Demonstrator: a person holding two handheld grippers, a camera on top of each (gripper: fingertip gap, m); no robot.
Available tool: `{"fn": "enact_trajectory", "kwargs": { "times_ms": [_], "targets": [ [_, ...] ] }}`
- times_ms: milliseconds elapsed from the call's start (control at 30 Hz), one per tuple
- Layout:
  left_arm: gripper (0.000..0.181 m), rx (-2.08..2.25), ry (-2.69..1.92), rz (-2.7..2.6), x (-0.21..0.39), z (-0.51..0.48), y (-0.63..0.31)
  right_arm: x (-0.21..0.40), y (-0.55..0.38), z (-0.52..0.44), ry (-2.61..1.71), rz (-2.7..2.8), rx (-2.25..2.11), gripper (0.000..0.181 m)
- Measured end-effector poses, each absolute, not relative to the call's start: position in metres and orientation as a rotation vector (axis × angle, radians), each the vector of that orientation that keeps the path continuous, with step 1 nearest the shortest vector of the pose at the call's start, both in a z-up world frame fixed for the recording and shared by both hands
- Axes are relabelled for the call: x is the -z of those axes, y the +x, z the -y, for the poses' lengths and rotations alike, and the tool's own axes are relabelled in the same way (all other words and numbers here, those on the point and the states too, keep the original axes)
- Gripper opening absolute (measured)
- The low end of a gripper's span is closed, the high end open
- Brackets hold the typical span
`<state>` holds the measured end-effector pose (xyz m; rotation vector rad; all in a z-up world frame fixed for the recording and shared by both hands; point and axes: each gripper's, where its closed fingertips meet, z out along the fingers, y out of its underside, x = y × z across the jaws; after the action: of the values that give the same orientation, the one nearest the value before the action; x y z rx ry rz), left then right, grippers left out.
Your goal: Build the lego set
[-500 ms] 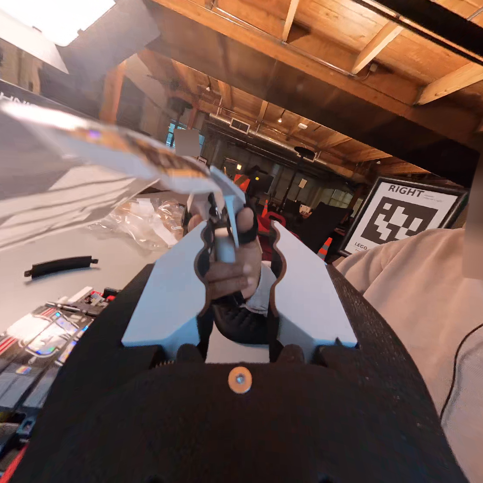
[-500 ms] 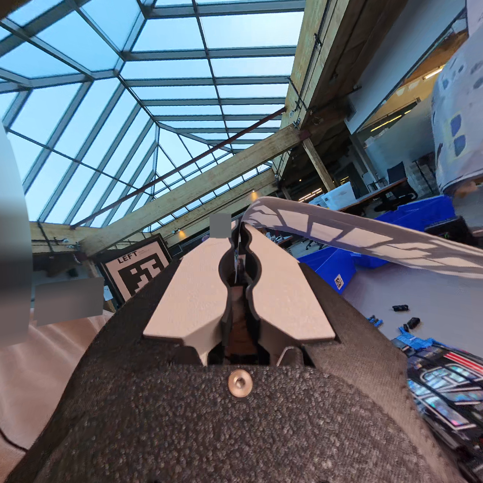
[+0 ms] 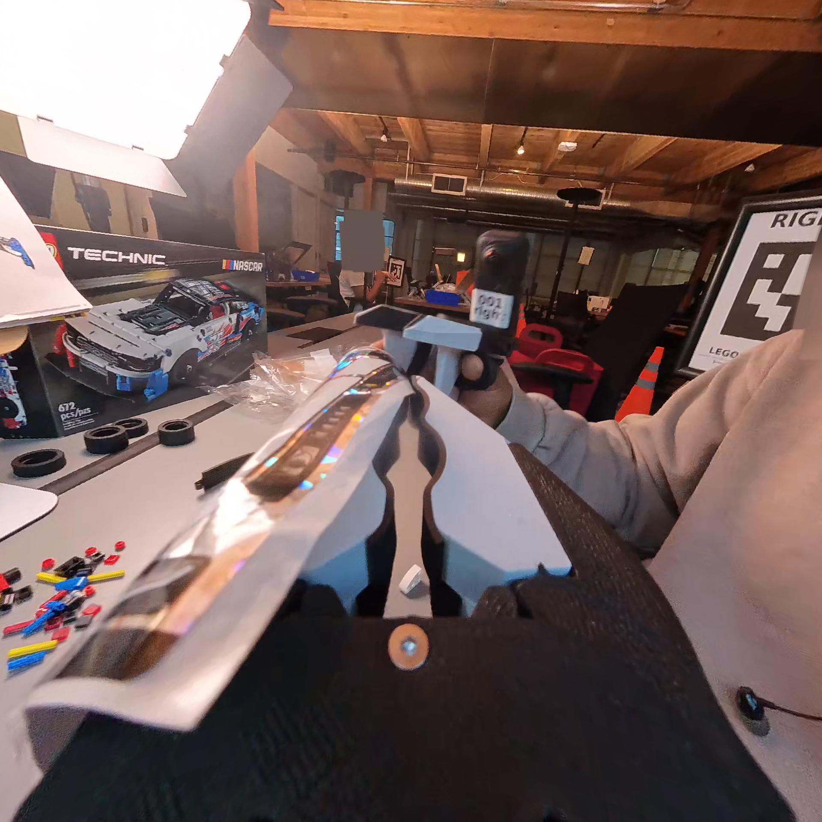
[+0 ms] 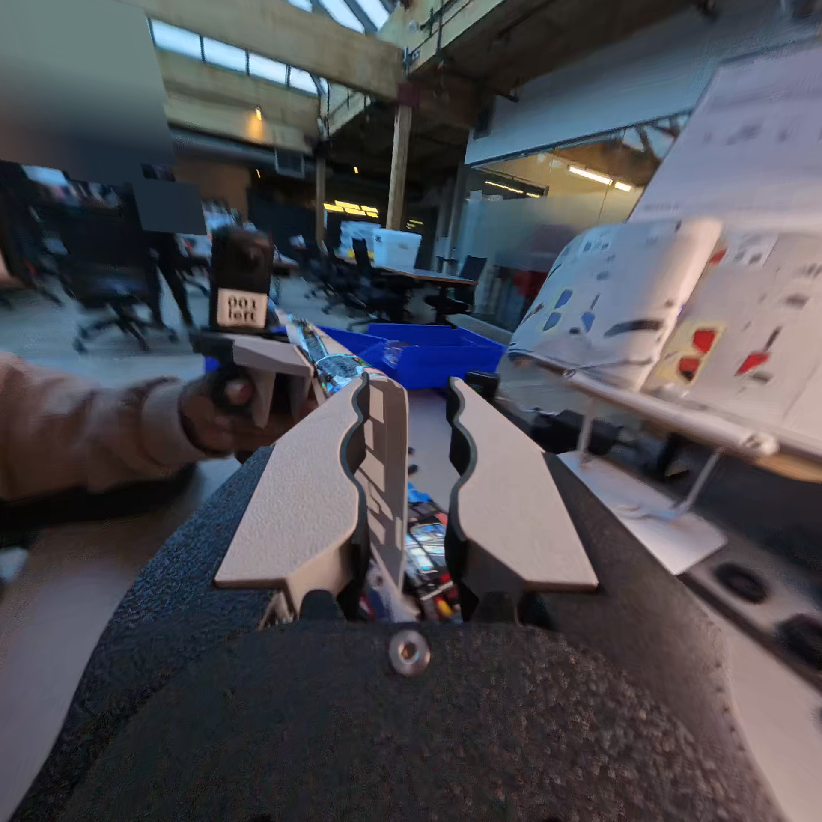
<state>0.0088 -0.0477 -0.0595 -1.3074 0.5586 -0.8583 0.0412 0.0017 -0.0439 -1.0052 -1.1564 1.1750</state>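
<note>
Left gripper (image 3: 416,396) pinches a glossy, holographic sticker sheet (image 3: 249,511) at frame centre.
Right gripper (image 4: 407,391) hangs released; regrip near the sheet's edge, keeping it flat.

sticker sheet (image 3: 284,471): glossy, iridescent foil
tongs (image 4: 407,480): matt, grainy plastic
worktop (image 3: 147,498): smooth, matt grey
tyres (image 3: 106,438): matt black rubber
ceiling beams (image 3: 533,18): bare wood

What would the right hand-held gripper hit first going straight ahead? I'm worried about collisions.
The right hand-held gripper would probably meet the blue bin first, though depth is unclear.
</note>
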Motion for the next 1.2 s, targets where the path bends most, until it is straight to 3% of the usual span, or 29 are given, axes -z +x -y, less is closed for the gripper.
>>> {"fn": "enact_trajectory", "kwargs": {
  "times_ms": [200,533,767,1200],
  "targets": [
    [0.000,0.792,-1.327,-0.669,0.072,0.047,0.019,0.066,0.018,0.046,-0.695,1.502,-0.706,0.047],
    [0.000,0.766,-1.310,-0.756,0.083,0.054,0.028,0.099,0.014,0.058,-0.802,1.611,-0.944,0.016],
    [0.000,0.818,-1.279,-0.776,0.083,0.061,0.033,0.098,0.016,0.070,-0.841,1.575,-1.185,0.016],
    [0.000,0.999,-1.277,-0.761,0.083,0.068,0.035,0.109,0.013,0.073,-0.810,1.628,-0.999,0.017]
  ]
}}
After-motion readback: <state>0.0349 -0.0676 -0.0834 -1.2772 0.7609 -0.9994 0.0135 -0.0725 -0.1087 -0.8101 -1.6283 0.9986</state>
